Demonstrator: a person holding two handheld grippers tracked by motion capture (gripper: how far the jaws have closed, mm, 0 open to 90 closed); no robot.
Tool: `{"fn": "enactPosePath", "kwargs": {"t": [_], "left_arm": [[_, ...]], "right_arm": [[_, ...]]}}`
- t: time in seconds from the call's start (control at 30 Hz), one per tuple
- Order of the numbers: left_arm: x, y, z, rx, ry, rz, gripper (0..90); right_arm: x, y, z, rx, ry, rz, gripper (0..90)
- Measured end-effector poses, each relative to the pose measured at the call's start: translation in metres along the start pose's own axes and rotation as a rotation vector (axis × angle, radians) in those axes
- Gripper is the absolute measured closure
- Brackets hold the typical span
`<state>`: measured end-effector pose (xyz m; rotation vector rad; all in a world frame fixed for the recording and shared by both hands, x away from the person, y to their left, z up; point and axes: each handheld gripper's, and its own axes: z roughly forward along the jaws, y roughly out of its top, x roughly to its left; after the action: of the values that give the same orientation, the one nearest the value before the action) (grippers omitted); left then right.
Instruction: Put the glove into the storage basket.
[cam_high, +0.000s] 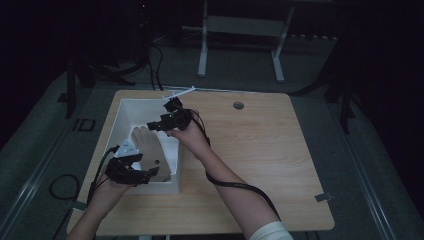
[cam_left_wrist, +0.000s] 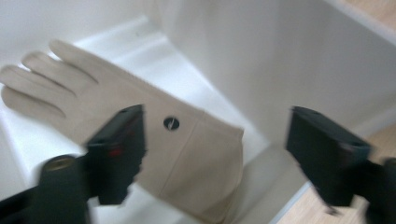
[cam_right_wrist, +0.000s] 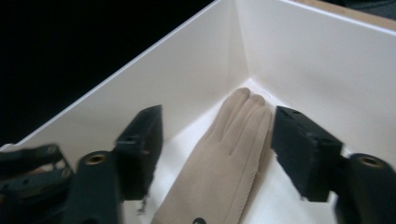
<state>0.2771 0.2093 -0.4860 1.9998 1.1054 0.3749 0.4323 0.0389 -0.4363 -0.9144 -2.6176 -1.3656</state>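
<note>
A beige glove (cam_high: 150, 150) with a small dark button lies flat inside a white box (cam_high: 125, 104) on the left part of the wooden table (cam_high: 260, 150). My left gripper (cam_high: 145, 167) hovers at the box's near end over the glove's cuff (cam_left_wrist: 187, 154), jaws wide apart with nothing pressed between them (cam_left_wrist: 215, 149). My right gripper (cam_high: 155, 125) is held over the box's far right side. Its jaws are also apart (cam_right_wrist: 217, 144), above the glove (cam_right_wrist: 229, 158), whose fingers point into a box corner.
The box's tall white walls (cam_right_wrist: 303, 60) close in the glove on all sides. A thin white stick (cam_high: 177, 93) lies beyond the box's far rim. A round cable hole (cam_high: 238, 105) sits in the tabletop. Desk legs (cam_high: 202, 50) stand beyond the table.
</note>
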Motion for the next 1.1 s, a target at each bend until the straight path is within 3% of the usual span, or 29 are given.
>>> {"fn": "enactPosePath", "kwargs": {"t": [0.07,0.13,0.33,0.77,1.1], "left_arm": [[-0.002,0.005,-0.003,-0.031,-0.013,-0.003,8.7],[-0.004,0.009,-0.006,-0.058,-0.012,-0.013,3.4],[-0.015,0.024,-0.010,-0.125,-0.024,-0.017,3.4],[-0.050,0.053,-0.003,-0.177,-0.089,0.035,3.5],[-0.085,0.069,0.015,-0.194,-0.186,0.086,3.5]], "right_arm": [[0.000,-0.001,-0.005,-0.007,0.031,-0.010,22.2],[0.000,-0.003,-0.011,-0.010,0.031,-0.026,20.6],[-0.004,-0.008,-0.033,-0.043,0.030,-0.039,19.3],[-0.021,-0.033,-0.086,-0.080,-0.020,-0.051,19.4],[-0.041,-0.064,-0.124,-0.098,-0.055,-0.043,19.4]]}}
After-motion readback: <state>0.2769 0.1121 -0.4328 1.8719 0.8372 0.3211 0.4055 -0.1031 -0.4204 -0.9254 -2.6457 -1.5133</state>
